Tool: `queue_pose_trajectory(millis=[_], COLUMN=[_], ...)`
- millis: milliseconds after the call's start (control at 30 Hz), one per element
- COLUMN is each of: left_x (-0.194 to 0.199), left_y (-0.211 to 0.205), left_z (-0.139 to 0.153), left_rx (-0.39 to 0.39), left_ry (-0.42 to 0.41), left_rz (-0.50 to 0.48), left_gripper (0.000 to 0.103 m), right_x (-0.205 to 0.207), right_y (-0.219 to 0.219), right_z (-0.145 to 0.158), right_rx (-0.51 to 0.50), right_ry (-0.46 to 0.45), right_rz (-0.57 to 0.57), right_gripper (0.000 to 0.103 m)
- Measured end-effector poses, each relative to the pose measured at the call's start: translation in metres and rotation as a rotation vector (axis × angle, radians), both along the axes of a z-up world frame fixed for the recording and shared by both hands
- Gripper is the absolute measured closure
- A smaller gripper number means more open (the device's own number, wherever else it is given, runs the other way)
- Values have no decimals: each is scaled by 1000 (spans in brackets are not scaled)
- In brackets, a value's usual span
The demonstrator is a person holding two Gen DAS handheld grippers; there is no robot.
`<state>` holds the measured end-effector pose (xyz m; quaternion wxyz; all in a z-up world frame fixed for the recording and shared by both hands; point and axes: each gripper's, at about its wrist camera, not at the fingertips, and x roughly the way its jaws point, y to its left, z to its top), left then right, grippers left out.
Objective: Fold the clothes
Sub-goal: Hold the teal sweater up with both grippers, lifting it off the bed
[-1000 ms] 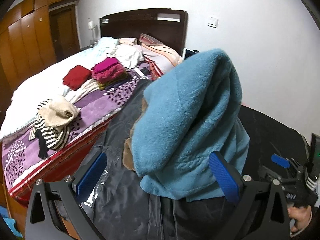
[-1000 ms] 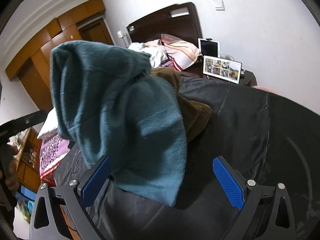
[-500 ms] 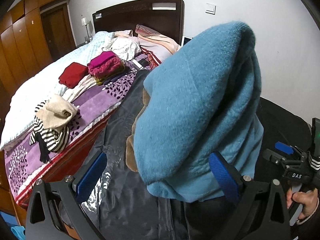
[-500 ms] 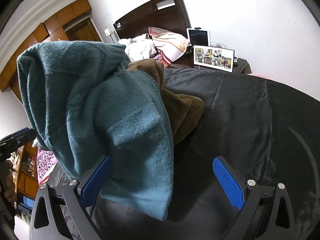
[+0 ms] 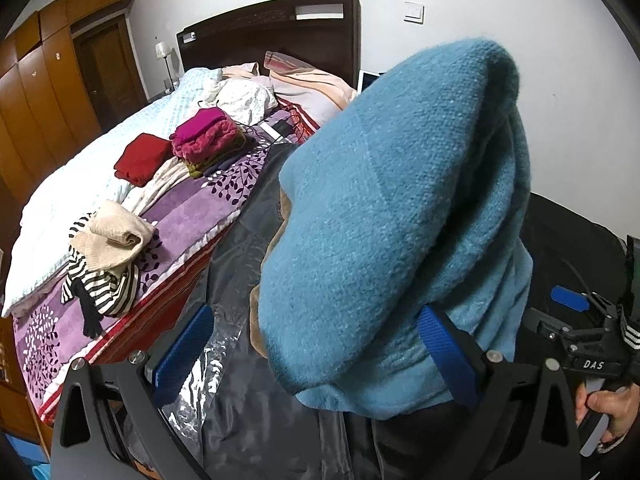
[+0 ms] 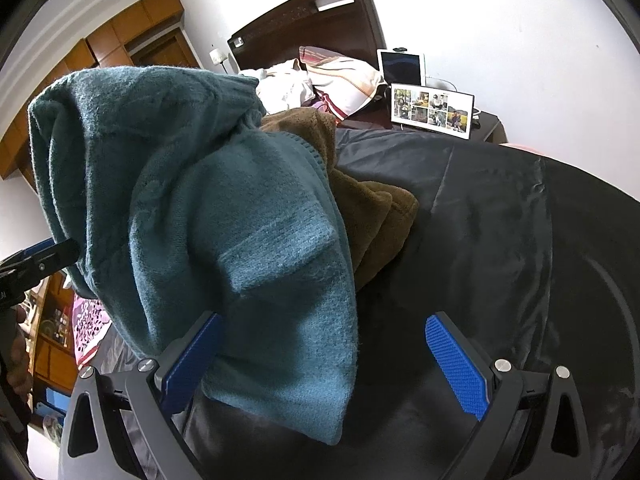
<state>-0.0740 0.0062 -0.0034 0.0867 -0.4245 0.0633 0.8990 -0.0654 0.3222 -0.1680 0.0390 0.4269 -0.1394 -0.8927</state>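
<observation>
Draping a fuzzy teal knit sweater [image 5: 392,216] across both wide-apart claws, left claw [image 5: 316,352] and right claw [image 6: 324,364], above the crumpled brown fleece garment [image 6: 372,208], we judge it unclamped and liable to slide off onto that fleece.

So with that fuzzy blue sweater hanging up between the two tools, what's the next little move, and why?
Probably lower the fuzzy teal-blue knit sweater onto the dark shiny sheet beside the folded brown fleece garment. It is draped bunched over both tools, whose jaws stand apart rather than pinching it, so nothing can be folded neatly until it lies flat.
</observation>
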Motion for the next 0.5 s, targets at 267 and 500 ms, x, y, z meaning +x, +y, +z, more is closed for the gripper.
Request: queue_pose_trajectory(millis=[267, 500], left_x=[-5, -17], left_y=[9, 20], left_z=[11, 19], left_rx=[25, 10], left_ry=[25, 49], left_rz=[-42, -64], left_gripper=[1, 1], right_x=[3, 0], right_y=[4, 9], right_z=[2, 2], right_rx=[-15, -26], right_ry=[11, 21], right_rz=[-8, -12], right_gripper=[0, 0])
